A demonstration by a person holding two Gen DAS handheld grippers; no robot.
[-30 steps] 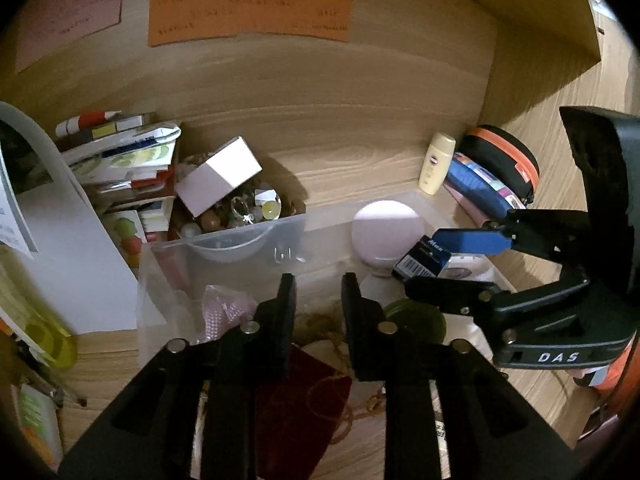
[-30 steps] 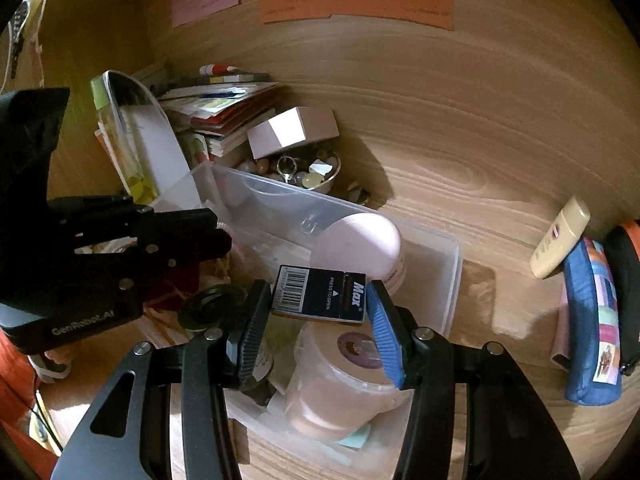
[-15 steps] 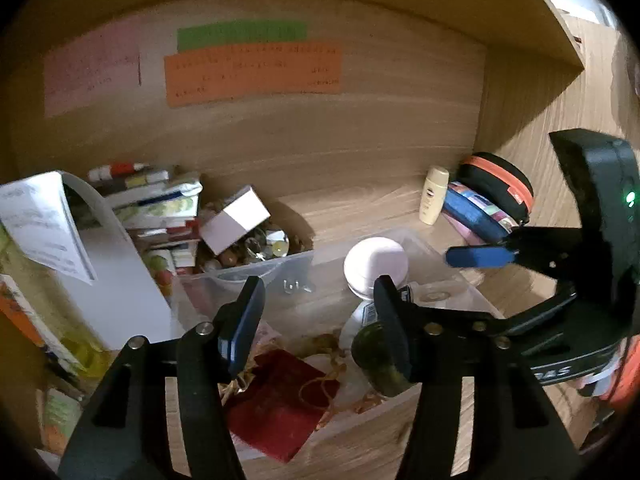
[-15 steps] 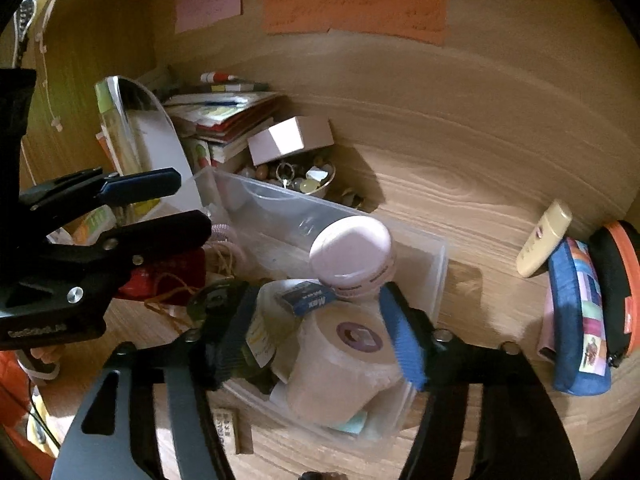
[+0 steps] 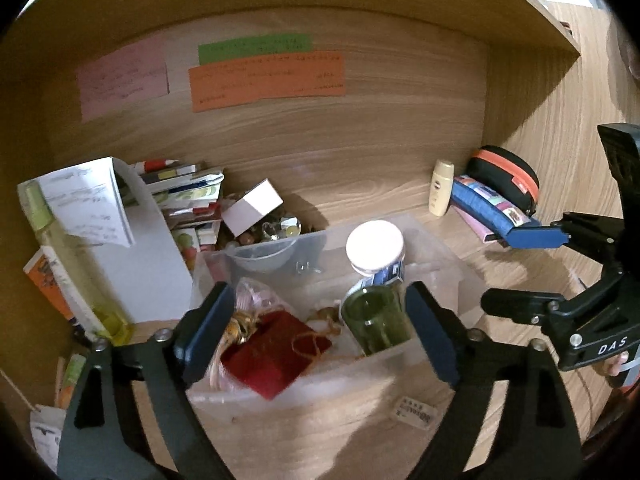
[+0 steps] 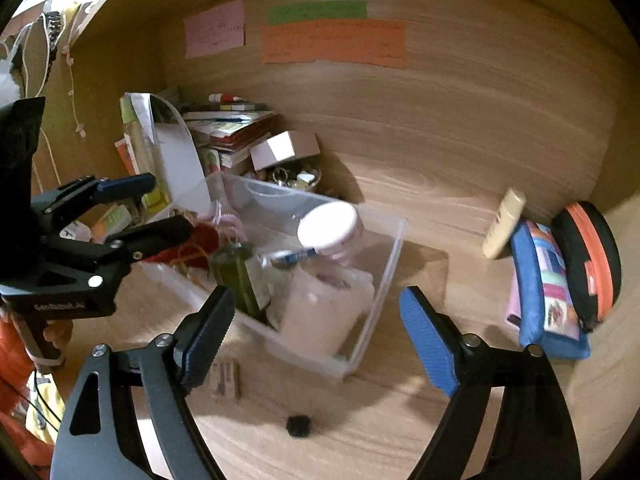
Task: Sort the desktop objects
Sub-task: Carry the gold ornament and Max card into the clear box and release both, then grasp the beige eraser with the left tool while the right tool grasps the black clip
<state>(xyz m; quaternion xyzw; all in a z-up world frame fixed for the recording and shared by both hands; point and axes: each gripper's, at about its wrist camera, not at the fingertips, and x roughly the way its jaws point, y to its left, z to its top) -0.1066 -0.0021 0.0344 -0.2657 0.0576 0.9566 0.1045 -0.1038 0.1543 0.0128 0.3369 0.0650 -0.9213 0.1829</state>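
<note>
**Both grippers open and clear of the bin**

Left gripper (image 5: 316, 332) stands wide, its jaws having just been opening, and nothing is pinched between them; through the gap the clear bin (image 5: 436, 252) shows with a red pouch (image 5: 276, 354) and a green glass (image 5: 378, 316) inside. Right gripper (image 6: 316, 336) is wide too, jaws likewise just opened and empty, hanging over the near corner of the bin (image 6: 390, 256). The small blue-and-black card (image 6: 298, 255) lies loose in the bin, propped against the white-lidded jar (image 6: 330, 226) above a roll of tape (image 6: 320, 308).

Still unsorted on the bench (image 6: 400, 432) are a cream tube (image 6: 503, 224), a blue pencil case (image 6: 548, 292) and a black-and-orange case (image 6: 588, 260) at the right, plus a small tag (image 6: 226, 378) and a dark bit (image 6: 298, 426) just in front of the bin.

Risks, as I judge them: the bin is crowded and the glass leans, so a gripper swinging low across it could knock the glass or jar over. The card sits propped rather than flat and may slide deeper if the bin is nudged. The two grippers are near each other over the same bin, so crossing paths could make them clash. The tube stands against the pencil case and would topple if the case is pulled first.

Both grippers point forward and downward toward the bin, left one at its left half, right one at its near right corner; fingers of the holding hands (image 5: 612, 366) show under each handle
</note>
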